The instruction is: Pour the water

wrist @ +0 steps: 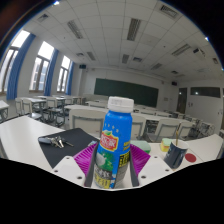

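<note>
Right now the gripper (113,176) is being held up at desk height in a classroom, and a blue bottle (117,143) with a white cap is standing upright between its two fingers, its long axis vertical and its green and pink label facing the camera. Both fingers seem to be pressing on its lower body, though their magenta pads (95,157) are showing only as slivers at either side, so the grip reads as closed on the bottle rather than spread around it. Going from the left, a dark mat (66,147) is lying on the white table (25,140) with small metallic bits on it, well off to the side of the bottle. Just to the right of the bottle a small green object (142,146) is sitting on the table, and further right a dark, round, cup-like thing (177,153) is standing, possibly the vessel to fill; I cannot tell for certain. If so, the pour would be calling for a swing rightward and a tilt, with the green object lying in between. Rows of desks and a blackboard (128,91) are filling the room beyond.
</note>
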A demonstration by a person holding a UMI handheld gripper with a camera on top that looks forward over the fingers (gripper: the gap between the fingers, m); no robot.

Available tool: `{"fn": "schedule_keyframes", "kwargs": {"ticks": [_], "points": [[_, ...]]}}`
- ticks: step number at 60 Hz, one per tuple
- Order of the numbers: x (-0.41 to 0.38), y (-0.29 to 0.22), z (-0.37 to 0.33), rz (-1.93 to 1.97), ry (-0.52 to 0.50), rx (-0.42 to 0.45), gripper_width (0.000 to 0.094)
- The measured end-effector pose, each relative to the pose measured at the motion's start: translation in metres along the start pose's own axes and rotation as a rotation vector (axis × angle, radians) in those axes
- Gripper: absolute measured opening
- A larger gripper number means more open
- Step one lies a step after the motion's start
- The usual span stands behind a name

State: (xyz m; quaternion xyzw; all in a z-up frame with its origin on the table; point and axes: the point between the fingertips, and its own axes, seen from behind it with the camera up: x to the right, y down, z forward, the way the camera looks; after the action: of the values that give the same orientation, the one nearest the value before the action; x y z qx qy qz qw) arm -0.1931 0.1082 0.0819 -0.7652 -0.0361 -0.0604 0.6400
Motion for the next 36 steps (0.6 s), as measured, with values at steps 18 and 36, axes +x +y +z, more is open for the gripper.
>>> {"fn": "schedule_keyframes", "kwargs": {"ticks": [18,36], "points": [[0.006,-0.006,0.004,0.21,-0.074,0.011,0.0362],[0.096,-0.064,0.017,1.173,-0.232,0.131,0.0363]]}}
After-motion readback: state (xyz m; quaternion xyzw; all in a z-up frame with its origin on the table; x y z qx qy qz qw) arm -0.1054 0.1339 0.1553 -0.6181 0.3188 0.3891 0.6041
